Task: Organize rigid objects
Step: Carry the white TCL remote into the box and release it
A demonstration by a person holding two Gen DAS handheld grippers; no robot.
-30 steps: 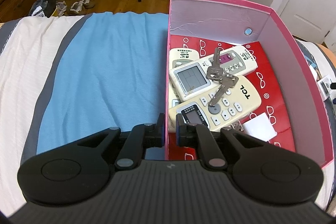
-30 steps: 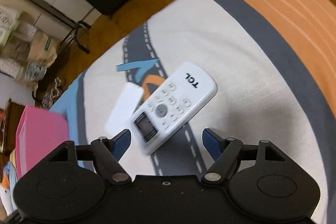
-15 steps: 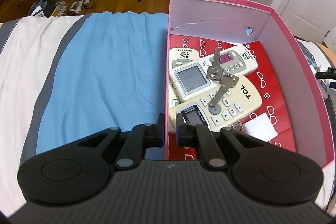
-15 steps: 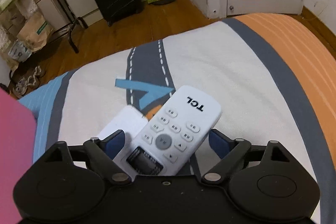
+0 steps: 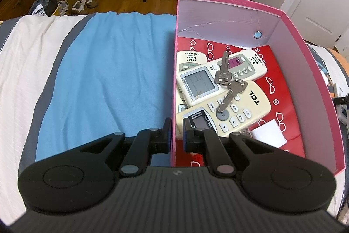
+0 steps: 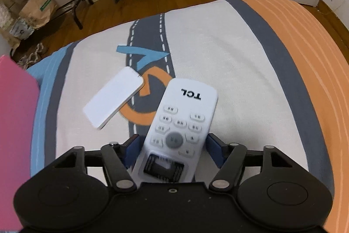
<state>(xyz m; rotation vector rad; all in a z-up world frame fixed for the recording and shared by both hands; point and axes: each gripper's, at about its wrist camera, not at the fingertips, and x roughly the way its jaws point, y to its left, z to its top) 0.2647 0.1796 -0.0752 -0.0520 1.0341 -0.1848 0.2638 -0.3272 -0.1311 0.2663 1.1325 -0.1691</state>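
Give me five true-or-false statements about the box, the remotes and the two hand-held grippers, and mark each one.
1. The left hand-held gripper is clamped on the near wall of the pink box. True.
2. The bunch of keys lies on the blue bedspread outside the box. False: it rests on top of the remotes inside the box.
3. The white TCL remote lies between the open jaws of the right hand-held gripper. True.
4. The right hand-held gripper is shut tight with nothing between its fingers. False: its jaws stand wide, with the remote between them.
5. A flat white rectangular object lies on the bed beside the white TCL remote. True.
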